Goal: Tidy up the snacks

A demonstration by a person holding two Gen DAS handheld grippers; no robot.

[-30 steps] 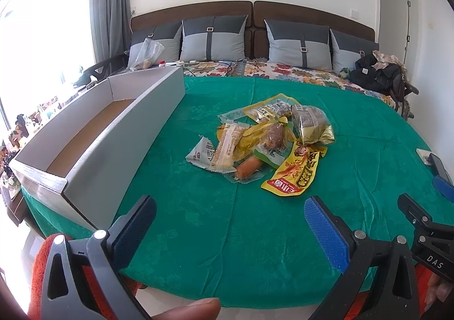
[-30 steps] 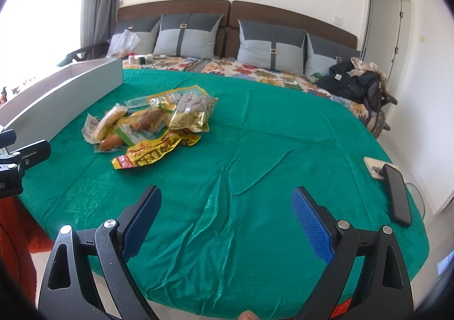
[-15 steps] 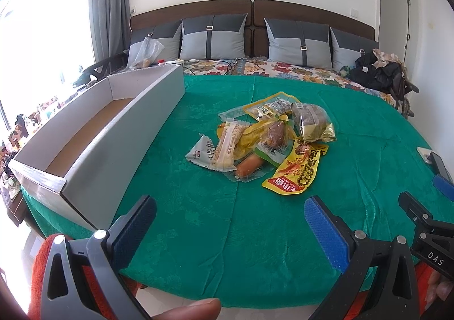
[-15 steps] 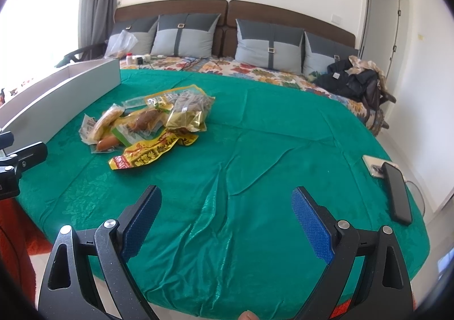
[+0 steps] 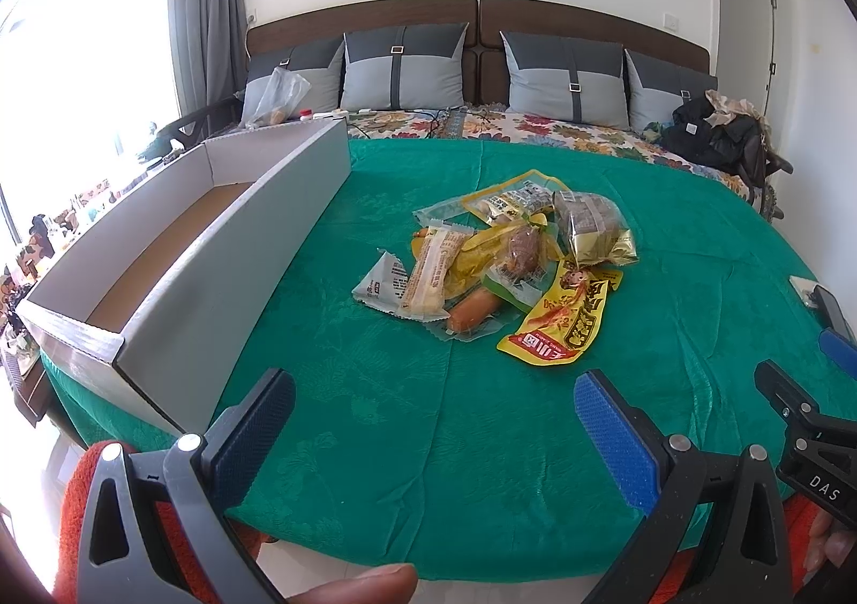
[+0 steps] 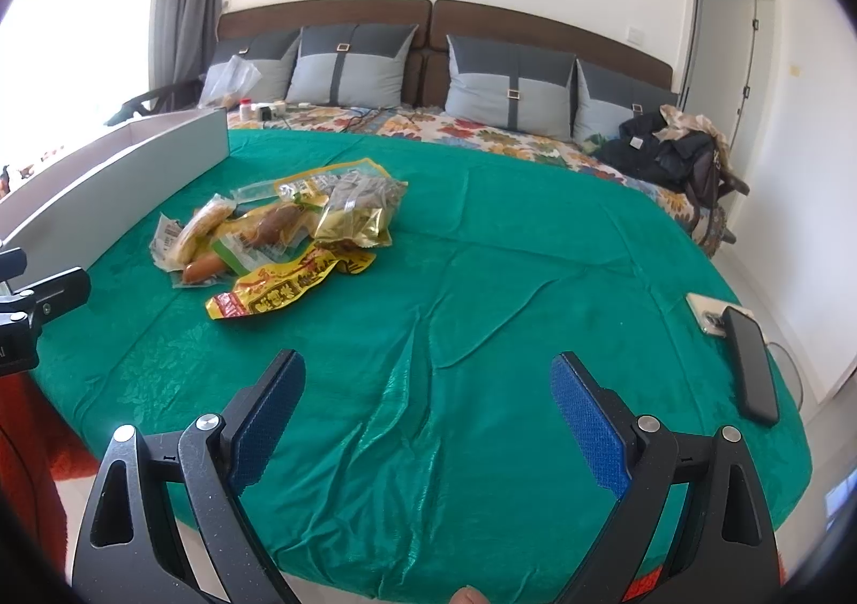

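A pile of snack packets [image 5: 503,255] lies on the green cloth, also in the right wrist view [image 6: 278,234]: a yellow packet [image 5: 562,320], a sausage [image 5: 471,310], a bread bar [image 5: 428,271], a gold bag [image 5: 594,229]. A long white cardboard box [image 5: 225,250] lies open and empty left of the pile; its side shows in the right wrist view [image 6: 118,175]. My left gripper [image 5: 434,422] is open and empty, near the front edge, short of the pile. My right gripper [image 6: 428,405] is open and empty, right of the pile.
The green cloth [image 6: 509,255] covers a bed-sized surface with wrinkles near the right gripper. A black phone [image 6: 752,368] and a white device [image 6: 707,309] lie at the right edge. Pillows [image 5: 401,68] and a dark bag [image 5: 718,132] sit at the back.
Both grippers have drifted slightly; the pile sits a little further left and away in the right wrist view. Nothing was grasped or moved.
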